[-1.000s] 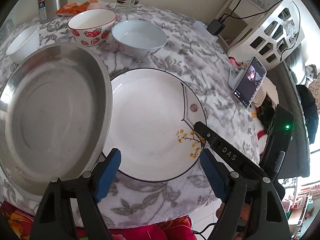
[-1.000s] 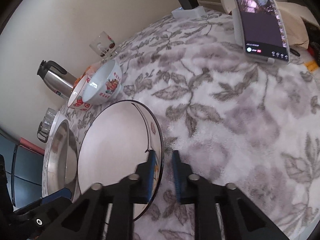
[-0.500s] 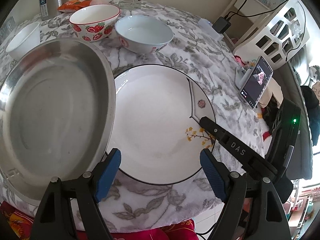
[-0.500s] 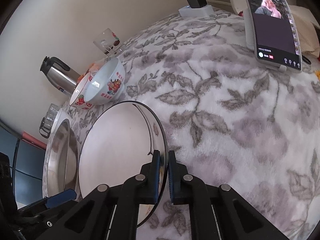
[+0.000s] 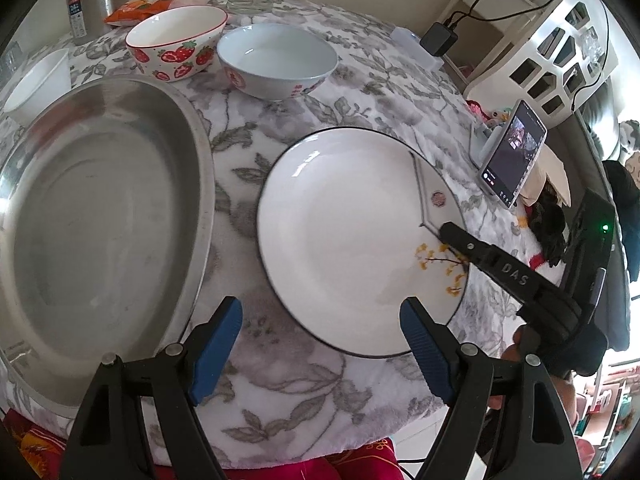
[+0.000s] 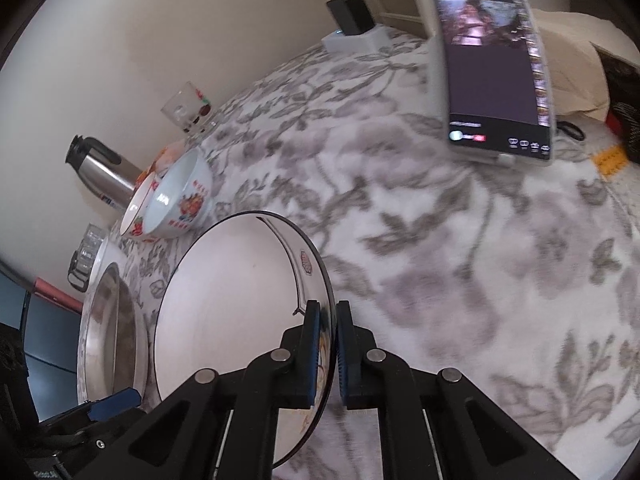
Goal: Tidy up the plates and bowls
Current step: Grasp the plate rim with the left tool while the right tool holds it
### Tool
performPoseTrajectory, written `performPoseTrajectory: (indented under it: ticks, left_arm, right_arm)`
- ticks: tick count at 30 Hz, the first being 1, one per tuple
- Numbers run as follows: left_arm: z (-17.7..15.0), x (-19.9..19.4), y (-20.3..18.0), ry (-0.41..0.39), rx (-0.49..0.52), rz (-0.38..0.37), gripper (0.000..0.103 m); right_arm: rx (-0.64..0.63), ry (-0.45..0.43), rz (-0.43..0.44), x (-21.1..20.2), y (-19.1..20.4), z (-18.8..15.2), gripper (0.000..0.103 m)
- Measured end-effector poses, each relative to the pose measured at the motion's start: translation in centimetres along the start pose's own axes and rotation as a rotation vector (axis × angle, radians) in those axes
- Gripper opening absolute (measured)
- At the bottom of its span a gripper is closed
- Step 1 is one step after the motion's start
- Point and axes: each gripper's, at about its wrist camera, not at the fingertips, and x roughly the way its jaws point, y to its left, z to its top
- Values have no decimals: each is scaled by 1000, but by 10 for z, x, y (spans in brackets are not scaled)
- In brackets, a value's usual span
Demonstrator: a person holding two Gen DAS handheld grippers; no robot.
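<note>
The right gripper (image 6: 327,354) now pinches the white plate (image 5: 352,240) by its rim and has dragged it clear of the steel basin (image 5: 100,220) — freed for stacking. The left gripper (image 5: 320,344) hangs wide and empty; the bowls (image 5: 276,60) wait beyond.

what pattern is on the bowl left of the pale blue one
Red strawberries on the strawberry bowl, clearest in the left wrist view.

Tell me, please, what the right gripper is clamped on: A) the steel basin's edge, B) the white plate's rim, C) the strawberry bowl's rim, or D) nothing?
B: the right gripper has its fingers pressed on either side of the white plate's black-lined rim.
</note>
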Motion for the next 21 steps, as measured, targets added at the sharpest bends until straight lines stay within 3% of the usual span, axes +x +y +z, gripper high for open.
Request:
performPoseTrajectory:
  ticks: [5,10,17,21]
  left_arm:
    - [2,6,-6,15,24,0,70]
    - [8,14,-5,25,20,20,68]
    - [15,21,-4,25,23,52,52]
    - [14,24,-6,45,26,20,46]
  right_arm:
    - [23,-8,6,-4,-12,1,8]
    - [20,-9,8,-6,-16,0,8]
    - [20,-10,12,-6,-17,0,8]
    - [23,-8,16,-5,-18,0,8]
